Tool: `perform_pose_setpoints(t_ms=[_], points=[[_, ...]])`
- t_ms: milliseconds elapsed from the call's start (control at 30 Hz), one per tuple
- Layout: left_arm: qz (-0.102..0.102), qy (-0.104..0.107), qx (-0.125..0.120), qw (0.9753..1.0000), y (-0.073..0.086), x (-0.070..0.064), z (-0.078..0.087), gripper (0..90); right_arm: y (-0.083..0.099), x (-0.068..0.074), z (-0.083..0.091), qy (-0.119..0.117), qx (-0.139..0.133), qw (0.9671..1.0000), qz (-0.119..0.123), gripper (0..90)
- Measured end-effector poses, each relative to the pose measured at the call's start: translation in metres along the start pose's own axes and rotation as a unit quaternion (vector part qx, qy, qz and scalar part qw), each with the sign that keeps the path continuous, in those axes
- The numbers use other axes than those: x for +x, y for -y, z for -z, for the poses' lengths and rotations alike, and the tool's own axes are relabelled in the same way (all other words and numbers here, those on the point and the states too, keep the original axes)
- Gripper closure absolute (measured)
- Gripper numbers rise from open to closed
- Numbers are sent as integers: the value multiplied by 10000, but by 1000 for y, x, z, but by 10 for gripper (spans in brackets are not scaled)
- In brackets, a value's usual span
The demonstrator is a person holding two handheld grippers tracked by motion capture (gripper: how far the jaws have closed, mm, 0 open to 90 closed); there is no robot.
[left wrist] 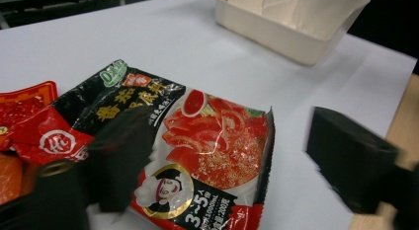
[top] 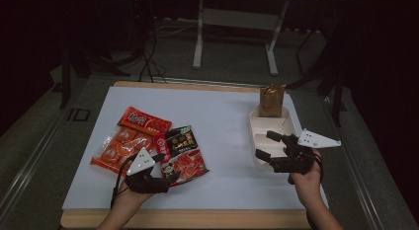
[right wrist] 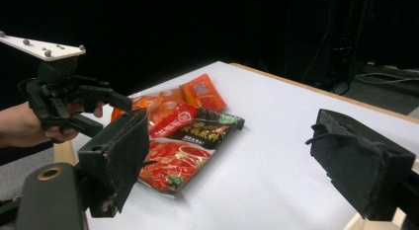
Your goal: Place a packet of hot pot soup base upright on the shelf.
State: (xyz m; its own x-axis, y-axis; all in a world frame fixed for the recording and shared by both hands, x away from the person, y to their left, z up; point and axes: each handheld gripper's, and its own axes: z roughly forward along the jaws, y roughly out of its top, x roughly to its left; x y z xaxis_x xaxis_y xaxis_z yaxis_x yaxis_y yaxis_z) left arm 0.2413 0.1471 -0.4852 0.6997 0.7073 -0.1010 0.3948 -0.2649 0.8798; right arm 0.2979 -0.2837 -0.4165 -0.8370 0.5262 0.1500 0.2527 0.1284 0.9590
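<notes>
our left gripper stands wide open over the hotpot soup base packet, whose long axis runs ahead between the fingers. our right gripper, also wide and holding nothing, is well apart at the tray.

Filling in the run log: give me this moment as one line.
left claw: open, over tomato hotpot base packet | right claw: open, above cream divided tray | brown bag: in tray's far end

A brown pouch stands upright in the white tray.
</notes>
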Motion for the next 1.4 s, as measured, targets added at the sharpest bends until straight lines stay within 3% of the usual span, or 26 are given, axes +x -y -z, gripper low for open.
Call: perform_pose_setpoints(t_ms=[33, 67, 100, 167, 233, 267, 400, 533, 600, 667, 733, 1000, 1167, 1267, 1400], points=[[-27, -15, 52, 10000, 0, -1, -3, 264, 1, 0, 0, 4, 17, 10000, -16, 149], [-133, -45, 89, 9999, -1, -1, -6, 348, 1, -1, 0, -1, 21, 10000, -18, 150], [-157, -195, 119, 9996, -1, 0, -9, 424, 1, -1, -1, -6, 27, 10000, -22, 150], [75, -314, 186, 9993, -1, 6, -14, 511, 2, -1, -1, -5, 41, 10000, -22, 150], [76, -428, 238, 9988, -1, 9, -18, 569, 2, 0, -1, -21, 52, 10000, -4, 150], [44, -404, 266, 9988, -2, 10, -20, 641, 2, 0, -1, -19, 68, 10000, 9, 150], [-37, -378, 386, 9985, -8, 11, -31, 780, 3, -1, -2, -21, 99, 9999, 8, 150], [-86, -112, 595, 9981, -16, 6, -50, 895, 4, -1, -4, -40, 155, 9999, 15, 150], [-13, 12, 655, 9978, -18, 3, -58, 900, 4, -1, -3, -33, 162, 9999, 32, 149], [-103, 98, 773, 9969, -21, -3, -68, 900, 4, 0, -3, -59, 157, 9999, 34, 150], [-12, 215, 835, 9963, -24, -8, -76, 900, 4, -1, -3, -58, 167, 9998, 46, 150], [-209, 460, 1251, 9909, -33, -25, -106, 900, 5, -2, -4, -90, 196, 9998, 16, 150], [-306, 385, 1641, 9852, -37, -30, -124, 900, 6, -3, -4, -99, 209, 9997, 12, 150], [-495, 279, 1939, 9794, -40, -36, -134, 900, 6, -3, -4, -116, 232, 9997, 3, 150], [-477, 209, 2090, 9765, -39, -38, -140, 900, 8, -2, -6, -125, 282, 9995, 42, 150]])
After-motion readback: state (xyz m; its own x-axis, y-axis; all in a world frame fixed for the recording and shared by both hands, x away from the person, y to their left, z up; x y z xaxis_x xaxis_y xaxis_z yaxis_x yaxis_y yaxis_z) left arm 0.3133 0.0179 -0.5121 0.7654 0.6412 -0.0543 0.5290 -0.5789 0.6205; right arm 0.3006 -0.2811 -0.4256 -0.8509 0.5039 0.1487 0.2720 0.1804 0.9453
